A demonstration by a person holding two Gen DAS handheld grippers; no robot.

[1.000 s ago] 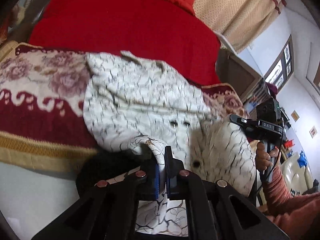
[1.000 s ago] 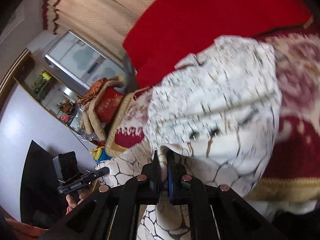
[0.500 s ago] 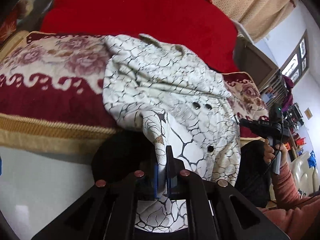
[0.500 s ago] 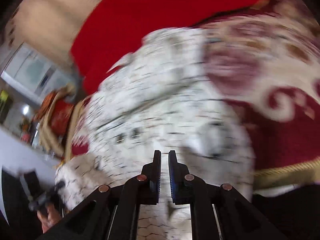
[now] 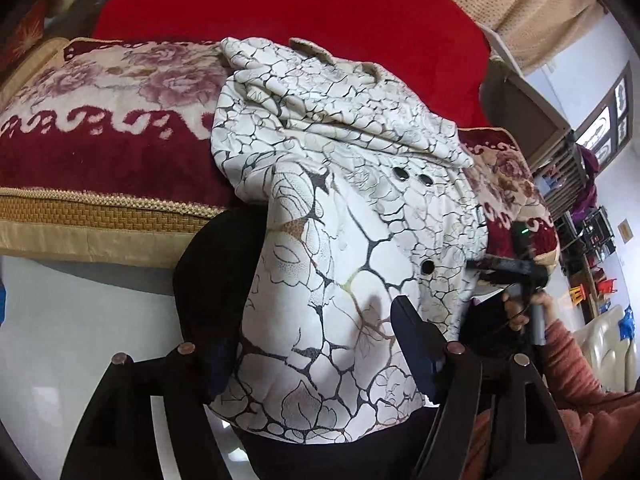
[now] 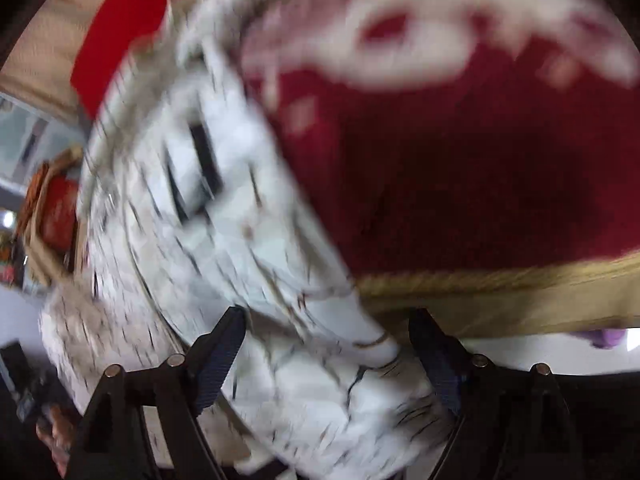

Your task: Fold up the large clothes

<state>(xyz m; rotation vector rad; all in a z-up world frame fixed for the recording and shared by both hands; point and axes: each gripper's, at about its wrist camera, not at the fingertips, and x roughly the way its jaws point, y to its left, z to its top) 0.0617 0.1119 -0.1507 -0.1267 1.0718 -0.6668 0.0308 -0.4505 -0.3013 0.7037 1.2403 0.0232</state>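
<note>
A white garment with a black crackle pattern and dark buttons point(image 5: 352, 216) lies bunched on the bed and hangs over its front edge. My left gripper point(image 5: 316, 344) is open, its jaws wide apart on either side of the hanging cloth, holding nothing. My right gripper point(image 6: 326, 344) is also open around the same garment point(image 6: 224, 240); that view is badly blurred. In the left wrist view the right gripper point(image 5: 508, 268) shows at the garment's right edge, in a hand with a pink sleeve.
The bed has a red floral blanket with a gold border point(image 5: 100, 152) and a plain red cover point(image 5: 280, 4) behind. A dark round shape point(image 5: 216, 268) sits below the bed edge. Shelves and furniture point(image 5: 588, 216) stand at the right; a beige curtain point(image 5: 520, 0) hangs behind.
Both grippers were shut on the garment's hem and have opened, letting it go. The garment now hangs loose over the bed edge. The right wrist view swung fast to the right.
</note>
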